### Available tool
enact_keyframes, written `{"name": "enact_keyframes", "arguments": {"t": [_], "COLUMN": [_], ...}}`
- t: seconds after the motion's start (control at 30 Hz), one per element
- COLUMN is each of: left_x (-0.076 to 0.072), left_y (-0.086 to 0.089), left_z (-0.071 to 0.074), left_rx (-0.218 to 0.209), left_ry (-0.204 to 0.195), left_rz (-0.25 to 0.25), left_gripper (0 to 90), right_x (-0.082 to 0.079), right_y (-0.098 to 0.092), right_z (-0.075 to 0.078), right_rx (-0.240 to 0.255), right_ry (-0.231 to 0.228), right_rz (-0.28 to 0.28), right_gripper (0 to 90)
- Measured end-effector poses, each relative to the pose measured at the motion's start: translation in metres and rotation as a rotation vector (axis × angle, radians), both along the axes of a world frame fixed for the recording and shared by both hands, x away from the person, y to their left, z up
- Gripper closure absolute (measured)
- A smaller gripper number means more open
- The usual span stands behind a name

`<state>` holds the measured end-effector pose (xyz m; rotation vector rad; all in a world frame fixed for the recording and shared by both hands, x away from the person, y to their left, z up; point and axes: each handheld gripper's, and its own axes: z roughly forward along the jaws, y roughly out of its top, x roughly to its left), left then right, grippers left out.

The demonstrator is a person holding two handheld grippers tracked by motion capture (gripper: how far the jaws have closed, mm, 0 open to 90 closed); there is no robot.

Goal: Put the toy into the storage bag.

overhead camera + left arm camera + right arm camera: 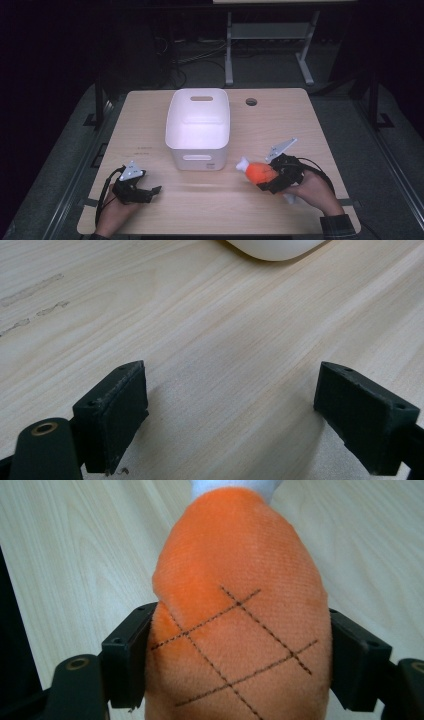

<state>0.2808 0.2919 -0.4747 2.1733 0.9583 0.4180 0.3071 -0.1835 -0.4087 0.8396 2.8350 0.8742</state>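
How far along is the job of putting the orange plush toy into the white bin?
Done: the right gripper has its jaws closed on the orange plush toy, beside the white bin. In hand: carrying it there. Left: dropping it in; the bin looks empty. The left gripper is open over the table.

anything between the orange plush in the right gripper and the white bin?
Nothing visible. The right gripper is shut on the orange plush toy just right of the white bin; only bare table lies between, and the bin's top is open. The left gripper sits well off, open.
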Motion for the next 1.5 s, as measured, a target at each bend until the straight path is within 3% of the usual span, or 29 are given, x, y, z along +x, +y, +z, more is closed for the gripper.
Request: {"name": "enact_keyframes", "arguments": {"t": [1.5], "left_x": [0.0], "left_y": [0.0], "left_z": [0.0], "left_rx": [-0.005], "left_ry": [0.0], "left_rz": [0.003], "left_gripper": [13.0], "right_x": [0.029], "right_y": [-0.004], "right_z": [0.068], "right_rx": [0.153], "right_ry": [-0.083], "right_rz": [-0.053], "right_gripper": [23.8]}}
